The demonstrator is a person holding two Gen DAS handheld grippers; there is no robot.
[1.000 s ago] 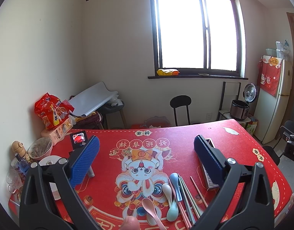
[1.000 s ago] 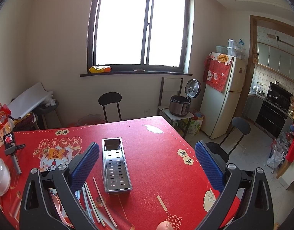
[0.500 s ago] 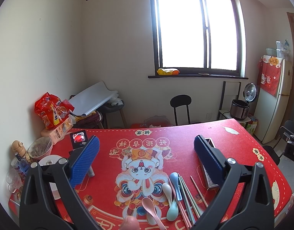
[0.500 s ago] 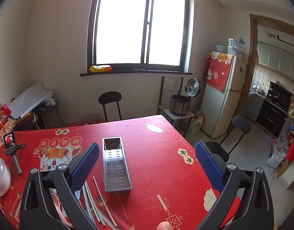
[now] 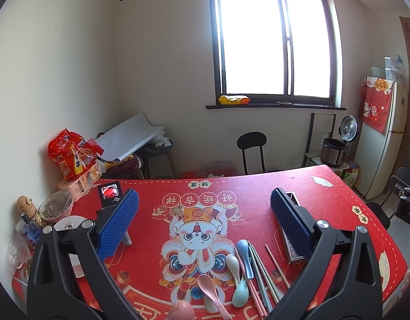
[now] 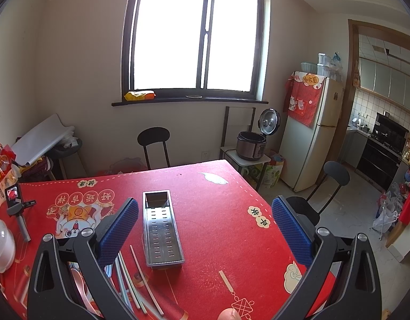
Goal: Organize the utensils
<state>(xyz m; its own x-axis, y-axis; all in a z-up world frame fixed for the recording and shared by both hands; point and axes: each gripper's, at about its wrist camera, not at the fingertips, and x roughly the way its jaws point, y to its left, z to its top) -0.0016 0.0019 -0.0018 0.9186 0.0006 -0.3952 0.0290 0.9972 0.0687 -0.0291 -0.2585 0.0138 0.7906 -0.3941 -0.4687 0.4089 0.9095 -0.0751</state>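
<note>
Several plastic spoons lie on the red tablecloth (image 5: 151, 240) near its front edge: a pink spoon (image 5: 209, 288), a white spoon (image 5: 233, 264), a teal spoon (image 5: 240, 293) and a blue spoon (image 5: 244, 253). Several chopsticks (image 5: 261, 274) lie beside them; they also show in the right wrist view (image 6: 135, 274). A steel perforated utensil tray (image 6: 161, 226) stands to their right, partly hidden behind a finger in the left wrist view (image 5: 291, 240). My left gripper (image 5: 203, 218) is open and empty above the spoons. My right gripper (image 6: 205, 221) is open and empty above the tray's right side.
A small camera on a stand (image 5: 111, 194), a glass bowl (image 5: 55, 206), bottles, a white lid (image 5: 69, 222) and snack bags (image 5: 71, 157) crowd the table's left side. Chairs (image 6: 154, 144), a rice cooker (image 6: 251, 145) and a fridge (image 6: 311, 130) stand beyond the table.
</note>
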